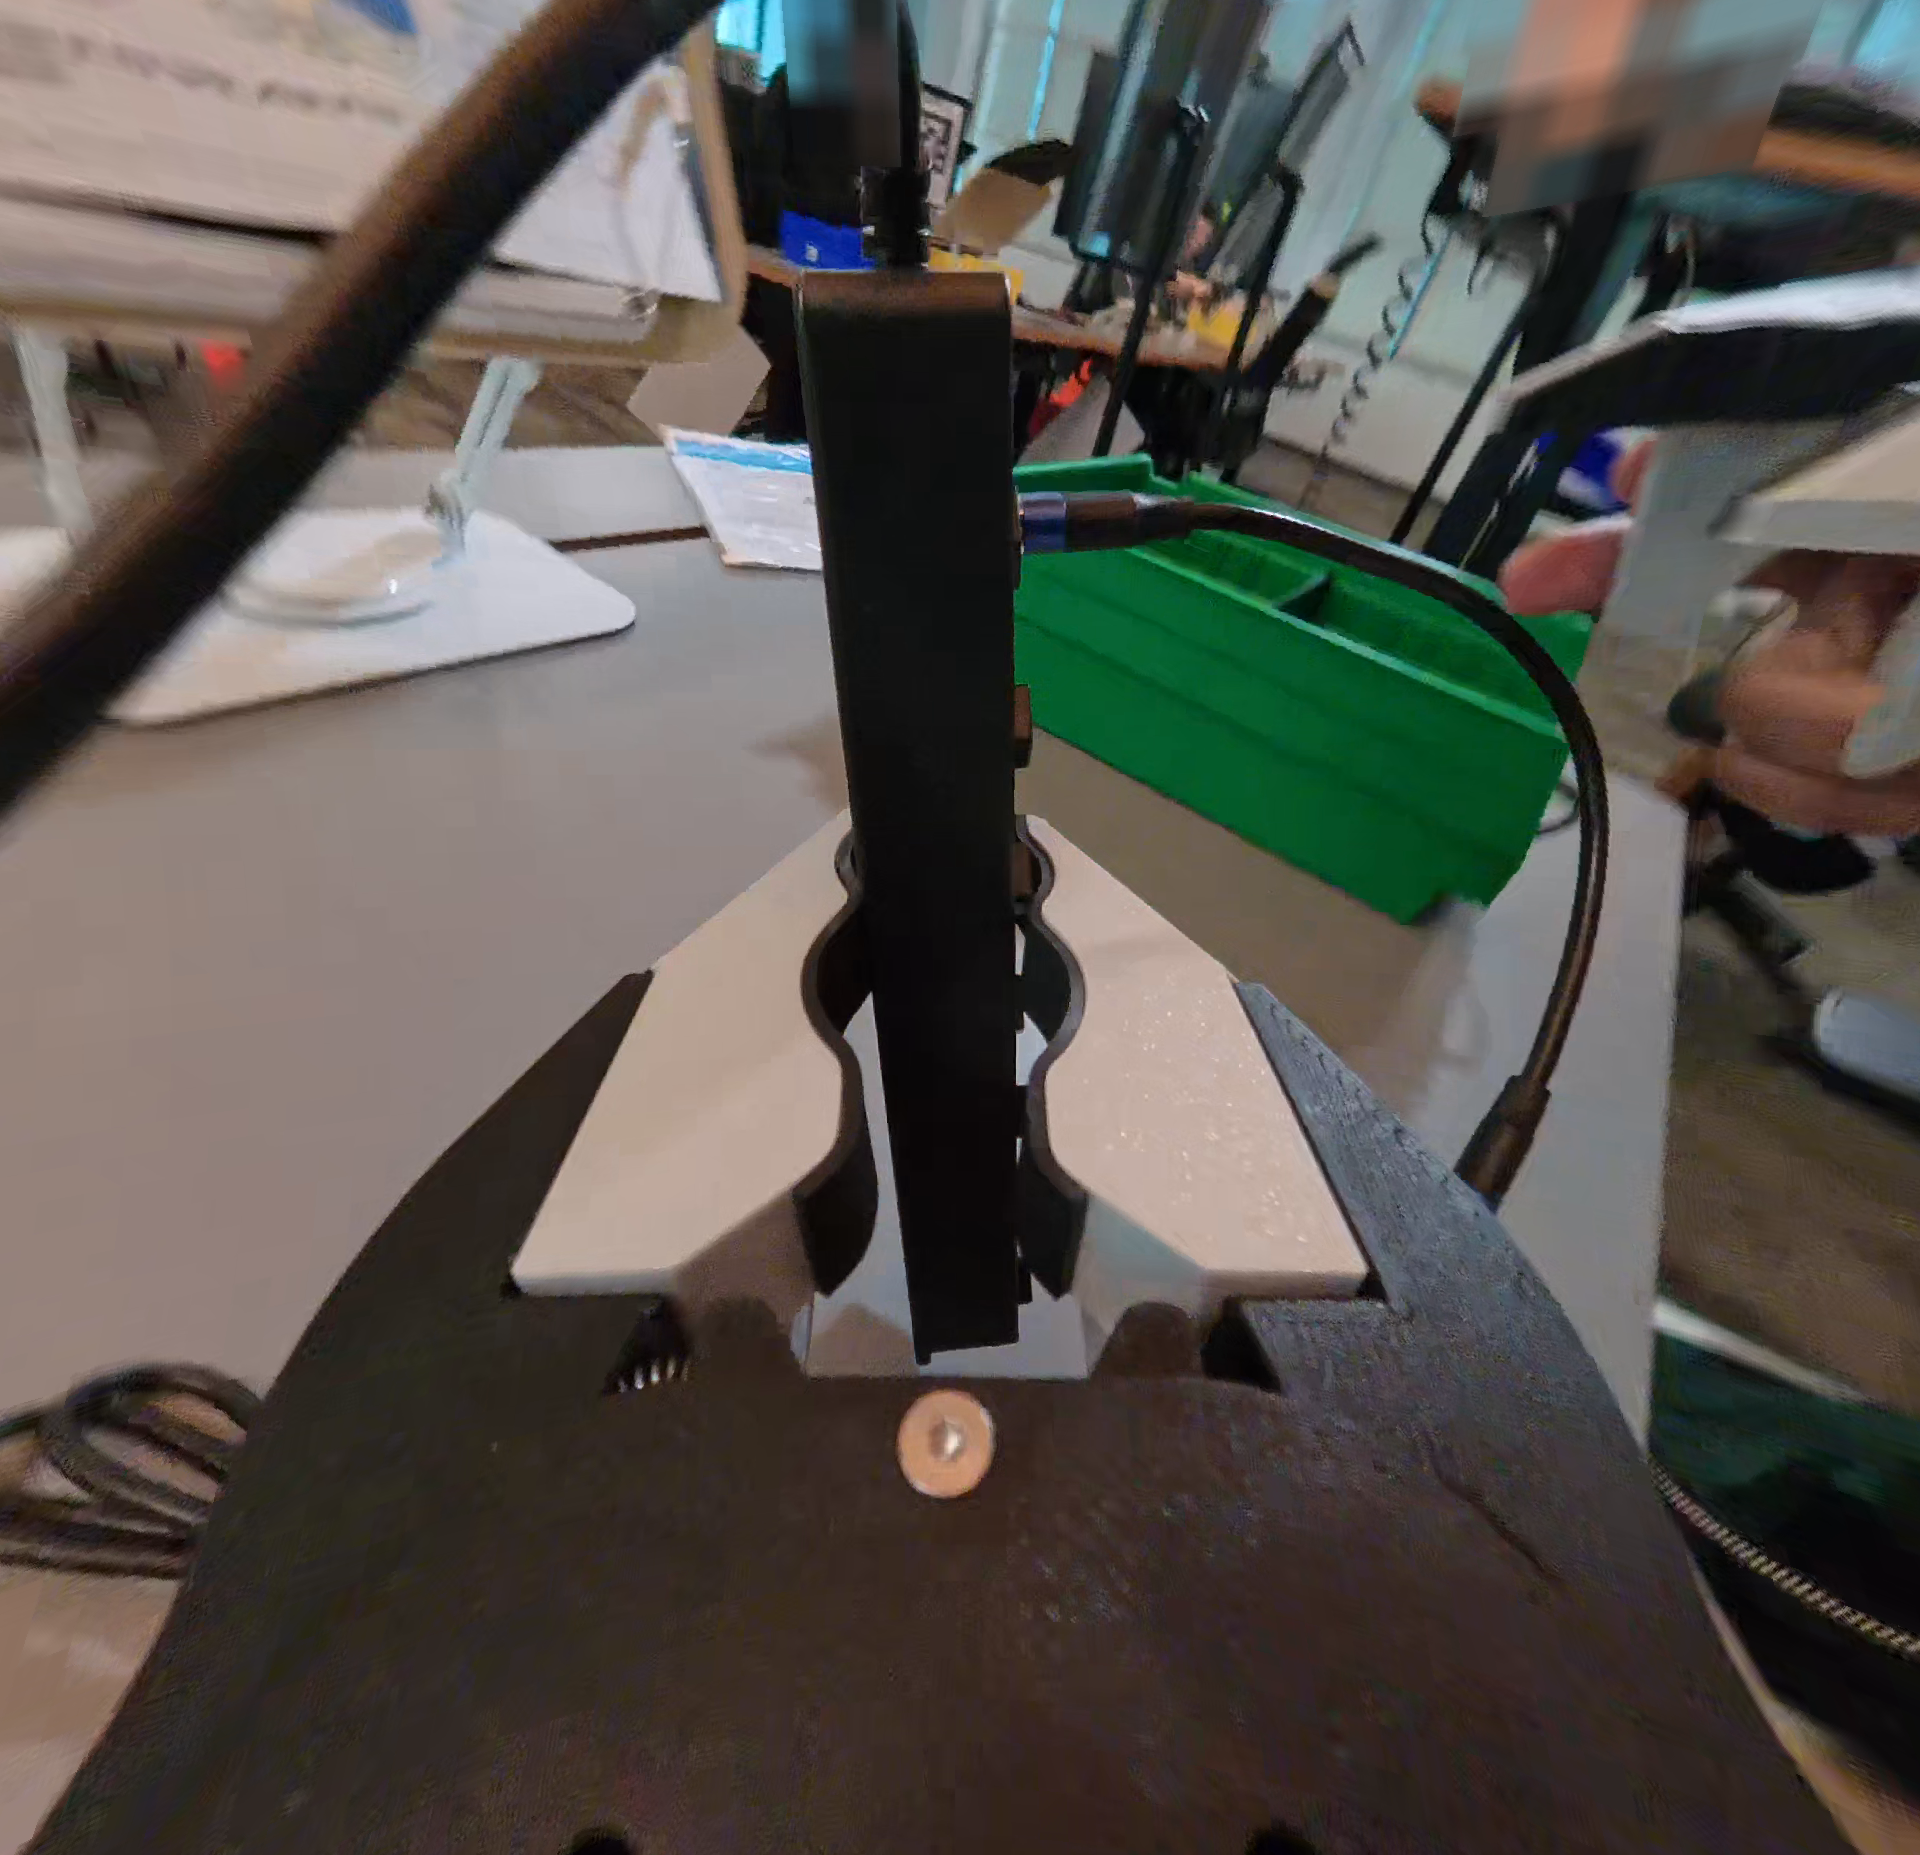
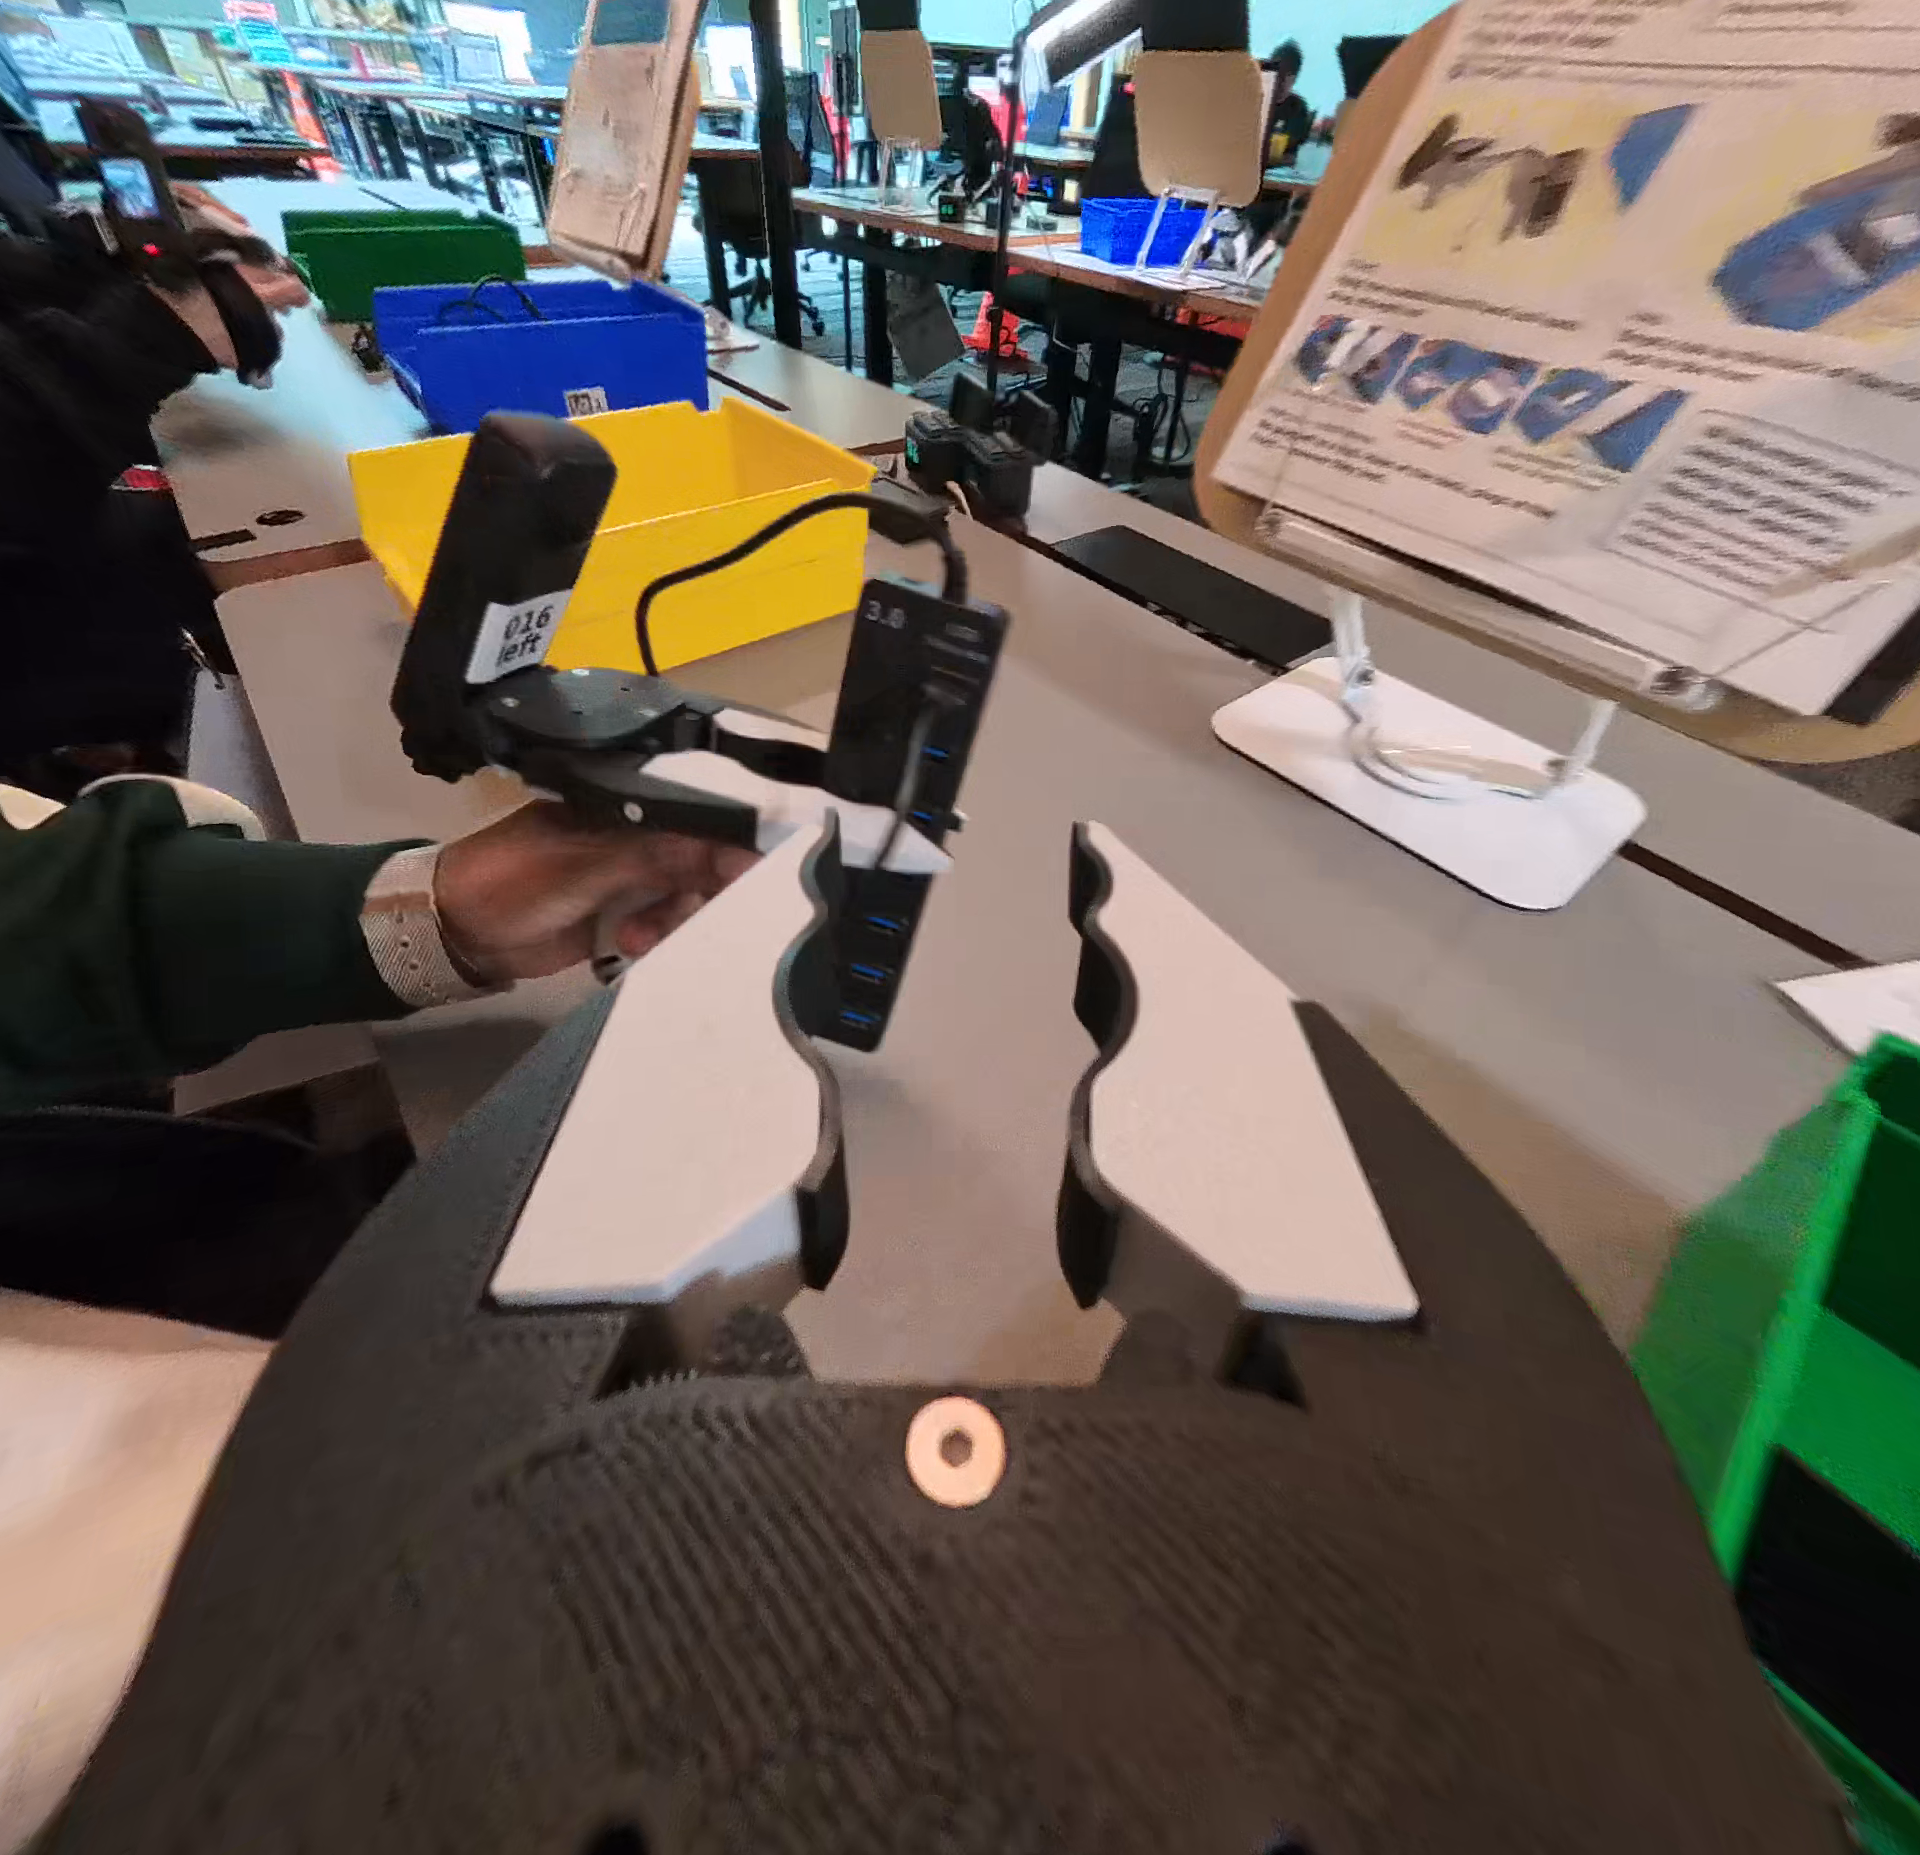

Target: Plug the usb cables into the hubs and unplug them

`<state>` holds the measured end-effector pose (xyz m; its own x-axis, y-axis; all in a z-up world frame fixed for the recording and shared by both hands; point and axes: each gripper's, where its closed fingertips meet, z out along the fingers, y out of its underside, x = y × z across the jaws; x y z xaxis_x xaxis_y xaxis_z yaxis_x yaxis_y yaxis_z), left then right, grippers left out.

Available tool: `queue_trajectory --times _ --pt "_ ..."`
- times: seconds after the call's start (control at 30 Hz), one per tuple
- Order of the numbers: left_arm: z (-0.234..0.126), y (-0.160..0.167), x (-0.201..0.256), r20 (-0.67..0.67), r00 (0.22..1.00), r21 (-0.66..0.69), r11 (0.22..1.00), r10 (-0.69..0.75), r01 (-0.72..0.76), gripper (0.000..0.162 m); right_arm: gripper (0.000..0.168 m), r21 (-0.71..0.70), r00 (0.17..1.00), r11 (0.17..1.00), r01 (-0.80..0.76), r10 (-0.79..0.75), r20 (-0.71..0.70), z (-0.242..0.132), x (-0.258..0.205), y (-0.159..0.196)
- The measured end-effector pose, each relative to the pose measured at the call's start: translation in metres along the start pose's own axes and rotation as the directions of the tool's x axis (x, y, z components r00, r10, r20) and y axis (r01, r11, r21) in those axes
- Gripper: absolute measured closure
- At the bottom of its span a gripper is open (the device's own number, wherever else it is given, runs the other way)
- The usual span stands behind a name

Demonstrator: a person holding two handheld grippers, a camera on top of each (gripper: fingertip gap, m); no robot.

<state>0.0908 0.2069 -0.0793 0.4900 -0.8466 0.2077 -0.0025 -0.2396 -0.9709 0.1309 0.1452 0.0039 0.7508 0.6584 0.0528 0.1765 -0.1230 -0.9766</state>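
Between the white fingers of your left gripper stands the long black plastic USB hub, pinched at its lower half and held upright above the grey tabletop. Its jaws are closed tight against the hub's two flat sides. From the hub's top end a thick black lead arcs up and away to the left. On the hub's right edge a thin black USB cable with a blue-tipped plug sits in an upper port, then loops out and down to the right. In the right wrist view you can see the same hub with its row of blue ports facing you, the thin cable hanging down across them.

Your right gripper holds nothing; its jaws stand wide apart, just short of the hub's lower end, with bare table showing between them. Your left hand wraps the left gripper's handle.

Behind the hub lies a green plastic bin, near the table's right edge. A yellow plastic bin sits farther back, and a white stand carrying a printed sheet rests on the table.
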Motion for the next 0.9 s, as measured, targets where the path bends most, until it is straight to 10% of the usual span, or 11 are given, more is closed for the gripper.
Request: queue_trajectory --times 0.37,0.9 --pt "0.009 0.013 0.041 0.004 0.891 -0.052 0.890 0.453 -0.452 0.139 0.142 -0.090 0.998 0.995 0.051 -0.054 -0.040 0.025 -0.011 0.033" --pt "0.002 -0.005 0.048 0.109 0.831 0.037 0.833 0.545 -0.551 0.137 0.154 -0.199 0.997 0.977 -0.075 0.077 -0.001 0.031 -0.016 0.054"
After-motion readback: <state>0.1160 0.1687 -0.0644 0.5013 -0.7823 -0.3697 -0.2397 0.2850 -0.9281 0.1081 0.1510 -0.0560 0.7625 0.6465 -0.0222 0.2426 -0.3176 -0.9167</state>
